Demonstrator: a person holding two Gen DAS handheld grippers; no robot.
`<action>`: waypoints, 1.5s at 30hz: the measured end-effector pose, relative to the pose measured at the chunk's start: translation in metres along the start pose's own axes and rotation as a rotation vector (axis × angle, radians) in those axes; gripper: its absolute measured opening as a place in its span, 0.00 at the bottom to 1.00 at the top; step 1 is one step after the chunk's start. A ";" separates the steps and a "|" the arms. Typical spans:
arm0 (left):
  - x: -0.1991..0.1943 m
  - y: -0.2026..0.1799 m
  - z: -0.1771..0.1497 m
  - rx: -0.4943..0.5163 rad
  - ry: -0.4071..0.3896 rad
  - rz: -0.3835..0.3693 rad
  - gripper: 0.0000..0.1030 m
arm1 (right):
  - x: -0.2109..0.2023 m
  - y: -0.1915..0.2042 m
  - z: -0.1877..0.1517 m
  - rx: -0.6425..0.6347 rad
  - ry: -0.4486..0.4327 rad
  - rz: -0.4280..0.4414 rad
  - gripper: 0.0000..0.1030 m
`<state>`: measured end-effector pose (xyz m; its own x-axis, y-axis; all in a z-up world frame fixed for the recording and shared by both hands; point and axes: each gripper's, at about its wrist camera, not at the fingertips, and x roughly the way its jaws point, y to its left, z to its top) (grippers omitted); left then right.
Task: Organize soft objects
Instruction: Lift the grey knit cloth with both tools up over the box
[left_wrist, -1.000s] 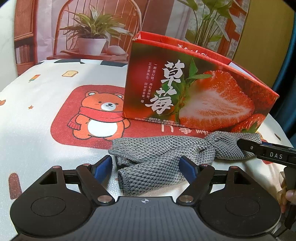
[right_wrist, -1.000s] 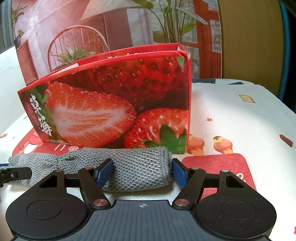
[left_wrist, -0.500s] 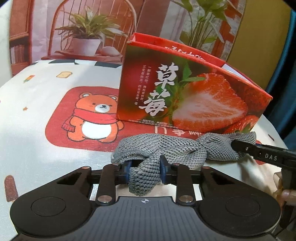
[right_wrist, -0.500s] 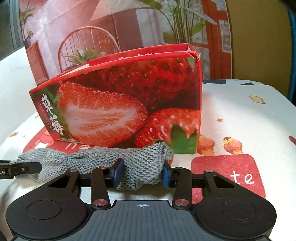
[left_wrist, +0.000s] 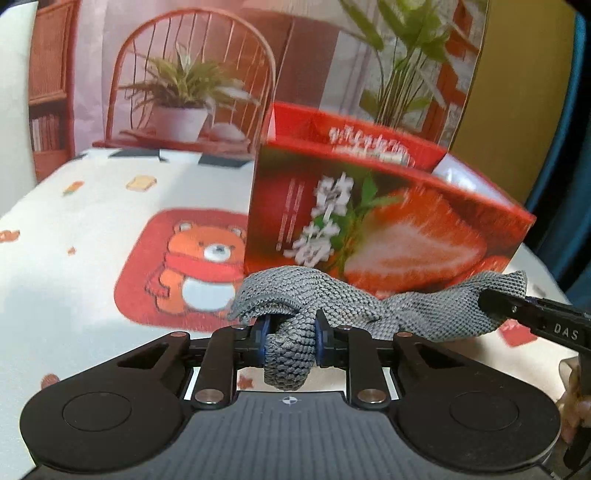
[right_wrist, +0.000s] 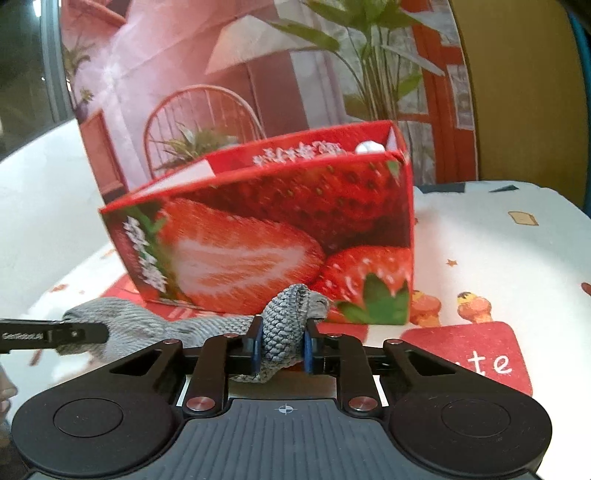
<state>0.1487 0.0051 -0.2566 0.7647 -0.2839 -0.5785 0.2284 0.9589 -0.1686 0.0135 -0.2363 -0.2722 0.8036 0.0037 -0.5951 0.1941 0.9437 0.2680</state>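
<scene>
A grey knitted cloth (left_wrist: 373, 308) hangs bunched between my two grippers, just above the table in front of the red strawberry box (left_wrist: 388, 221). My left gripper (left_wrist: 290, 334) pinches its left end, the jaws still closing and the pads pressing the fabric. In the right wrist view my right gripper (right_wrist: 282, 345) squeezes the other end of the cloth (right_wrist: 290, 306), its jaws also closing. One finger (left_wrist: 532, 314) of the right gripper shows at the right edge of the left wrist view. The box (right_wrist: 277, 221) is open at the top.
The table wears a white cover (left_wrist: 74, 221) printed with a bear on a red patch (left_wrist: 195, 266). A white object (right_wrist: 367, 147) peeks from inside the box. A printed backdrop (left_wrist: 192, 74) stands behind. A hand (left_wrist: 576, 391) shows at the right edge.
Both grippers closed from wide open onto the ends of the grey cloth, gathering it, and lifted it a little off the table. The view now looks slightly down into the box.
</scene>
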 end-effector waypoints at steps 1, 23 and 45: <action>-0.005 0.000 0.004 0.002 -0.015 -0.005 0.23 | -0.006 0.003 0.004 -0.006 -0.018 0.012 0.18; -0.048 -0.035 0.099 0.132 -0.255 -0.123 0.23 | -0.057 0.011 0.113 -0.044 -0.221 0.043 0.18; 0.083 -0.054 0.175 0.173 -0.158 -0.013 0.23 | 0.055 -0.007 0.177 -0.123 -0.144 -0.128 0.17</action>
<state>0.3047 -0.0704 -0.1559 0.8427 -0.3065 -0.4427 0.3284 0.9441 -0.0286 0.1560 -0.3009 -0.1727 0.8504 -0.1578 -0.5018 0.2369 0.9666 0.0976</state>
